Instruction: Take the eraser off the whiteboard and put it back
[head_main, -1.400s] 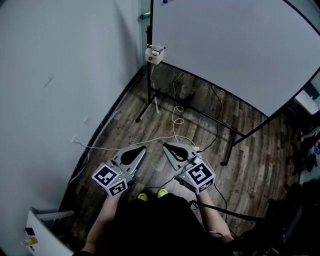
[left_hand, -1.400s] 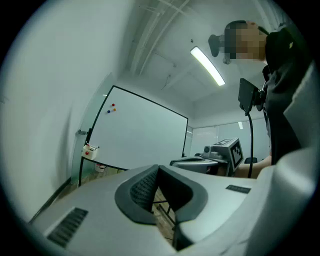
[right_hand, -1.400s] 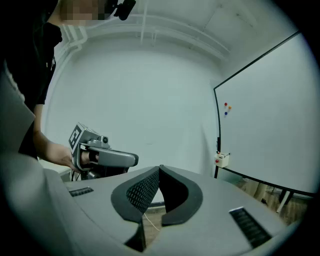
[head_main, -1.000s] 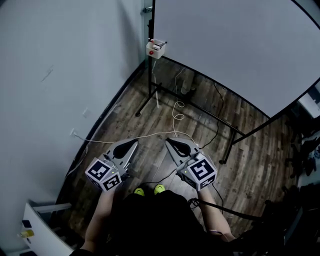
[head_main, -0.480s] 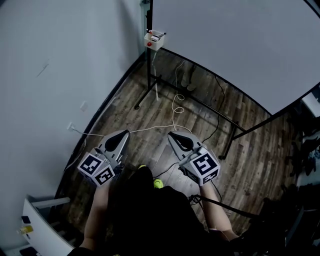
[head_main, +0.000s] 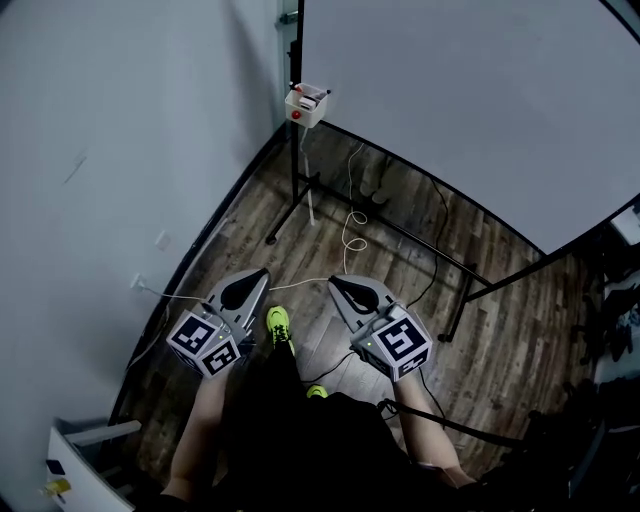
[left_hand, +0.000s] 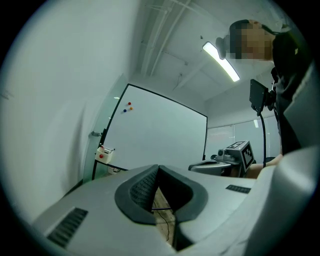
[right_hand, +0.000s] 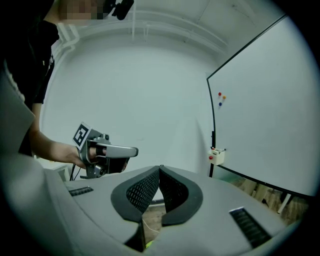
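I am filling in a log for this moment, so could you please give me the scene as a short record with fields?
place: wooden floor, corner between a grey wall and a whiteboard on a stand
left gripper: shut, empty, held low, pointing toward the board
right gripper: shut, empty, beside the left one, not touching it
on board: coloured magnets near its upper left; white box with a red dot at its lower left corner
on floor: loose white cable
progress: both grippers short of the board
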